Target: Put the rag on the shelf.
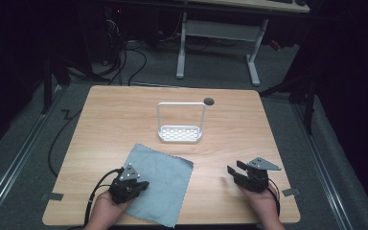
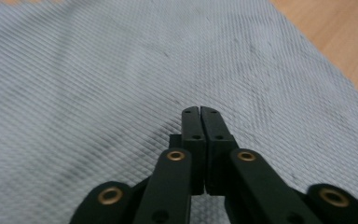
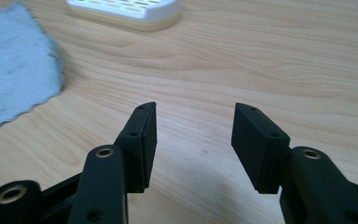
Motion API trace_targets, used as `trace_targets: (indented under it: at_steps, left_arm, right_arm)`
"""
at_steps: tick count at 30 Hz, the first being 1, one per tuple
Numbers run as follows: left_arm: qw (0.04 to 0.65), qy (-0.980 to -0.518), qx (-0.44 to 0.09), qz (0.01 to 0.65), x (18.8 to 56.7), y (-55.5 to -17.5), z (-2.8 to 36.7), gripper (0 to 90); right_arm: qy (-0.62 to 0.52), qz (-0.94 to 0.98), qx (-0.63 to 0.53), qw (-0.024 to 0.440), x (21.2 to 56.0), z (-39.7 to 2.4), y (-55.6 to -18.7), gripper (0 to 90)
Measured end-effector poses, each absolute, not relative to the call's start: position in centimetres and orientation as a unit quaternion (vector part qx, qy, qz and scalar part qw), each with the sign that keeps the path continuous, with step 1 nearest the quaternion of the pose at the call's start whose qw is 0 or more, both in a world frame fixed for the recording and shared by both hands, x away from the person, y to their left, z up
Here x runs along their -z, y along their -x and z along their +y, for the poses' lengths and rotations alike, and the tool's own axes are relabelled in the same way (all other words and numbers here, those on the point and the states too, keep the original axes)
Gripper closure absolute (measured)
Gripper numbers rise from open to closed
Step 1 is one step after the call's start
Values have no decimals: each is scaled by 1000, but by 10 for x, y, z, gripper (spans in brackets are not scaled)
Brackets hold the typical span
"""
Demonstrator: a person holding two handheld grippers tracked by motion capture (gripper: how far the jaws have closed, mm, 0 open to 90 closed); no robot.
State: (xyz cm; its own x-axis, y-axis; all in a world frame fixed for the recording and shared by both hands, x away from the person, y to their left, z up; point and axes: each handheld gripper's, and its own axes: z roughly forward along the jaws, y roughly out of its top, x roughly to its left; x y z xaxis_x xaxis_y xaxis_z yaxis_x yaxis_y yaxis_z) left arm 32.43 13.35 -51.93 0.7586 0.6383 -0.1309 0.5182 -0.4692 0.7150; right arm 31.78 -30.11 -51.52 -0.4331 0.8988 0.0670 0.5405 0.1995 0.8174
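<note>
left gripper sits low over the near-left edge of the grey cloth, jaws pressed together with nothing visibly caught, probably poised to pin or pick it. right gripper rests on bare table, jaws spread and empty, aimed toward the white rack standing beyond.

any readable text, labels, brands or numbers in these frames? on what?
None. The cloth, rack, table and both grippers, left and right, carry no readable words, labels or numbers in any view.
</note>
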Motion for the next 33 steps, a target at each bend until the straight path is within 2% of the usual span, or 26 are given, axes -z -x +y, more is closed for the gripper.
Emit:
trace_targets:
  at_steps: [3,9,12,13,16,19,23,28,33]
  left_arm:
    - [400,-840,-92,356,516,-327,145,884]
    - [399,-810,-126,411,514,-327,185,861]
    - [403,-794,-138,433,514,-324,201,845]
    - [405,-785,-145,445,514,-321,210,833]
    - [405,-779,-150,455,514,-317,217,824]
    - [399,-775,-154,464,515,-311,224,814]
    - [397,-772,-157,472,515,-305,230,814]
    - [396,-776,-149,467,517,-303,227,814]
    - [387,-803,-130,434,520,-308,205,813]
  right_arm:
    - [-467,748,-419,218,512,-287,-316,520]
    - [-390,787,-442,184,506,-232,-307,626]
    - [-353,809,-442,160,508,-206,-307,754]
    - [-340,821,-435,146,512,-193,-310,833]
    - [-325,837,-419,133,517,-181,-314,900]
    - [-292,861,-401,111,524,-161,-317,900]
    - [-272,880,-375,108,529,-147,-318,900]
    - [-276,879,-376,103,529,-151,-320,900]
    - [-290,875,-373,110,528,-162,-320,900]
